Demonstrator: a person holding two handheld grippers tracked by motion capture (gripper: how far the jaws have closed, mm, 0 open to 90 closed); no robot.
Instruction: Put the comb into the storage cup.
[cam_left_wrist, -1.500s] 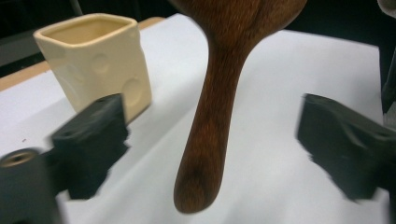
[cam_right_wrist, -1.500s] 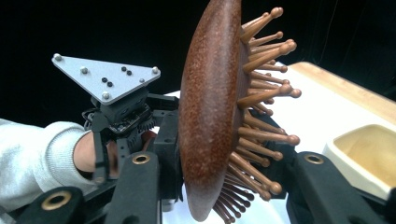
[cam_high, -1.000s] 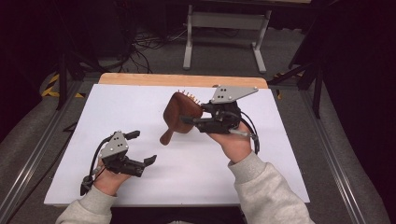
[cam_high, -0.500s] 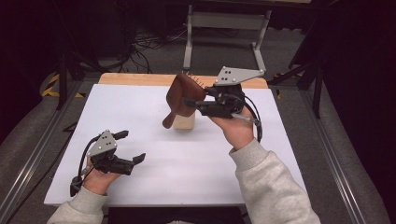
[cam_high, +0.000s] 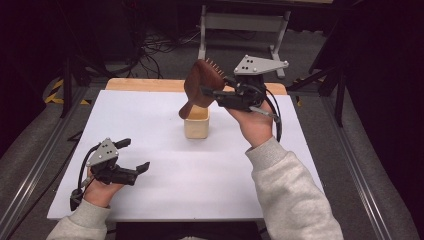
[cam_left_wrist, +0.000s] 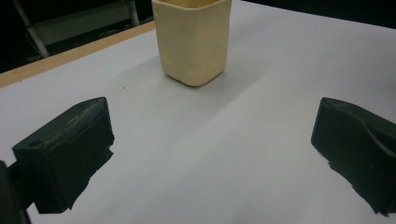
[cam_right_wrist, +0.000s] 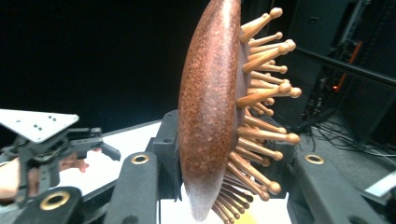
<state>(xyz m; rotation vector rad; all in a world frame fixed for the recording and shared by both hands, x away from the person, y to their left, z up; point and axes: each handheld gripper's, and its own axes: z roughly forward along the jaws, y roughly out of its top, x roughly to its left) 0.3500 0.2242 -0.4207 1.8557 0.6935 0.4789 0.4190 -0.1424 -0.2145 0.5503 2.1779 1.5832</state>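
High view: right hand-held gripper (cam_high: 212, 92) pinches a wooden hairbrush (cam_high: 200, 87) above the cream cup (cam_high: 196, 123) at twelve o'clock; left hand-held gripper (cam_high: 134, 156) spread, idle; a misaimed handle could topple the cup.

— Ahead, near the top edge?
— Cream square-sided cup (cam_left_wrist: 193, 39), upright on the white table sheet (cam_left_wrist: 224, 154), its rim cut off by the frame.
— Below it?
— Two black jaws of the left gripper (cam_left_wrist: 212, 161), set wide apart, nothing between them but bare sheet. Well short of the cup.
— Far left?
— Wooden table edge (cam_left_wrist: 70, 58) along the sheet, then darkness and a pale metal frame (cam_left_wrist: 74, 21) beyond.
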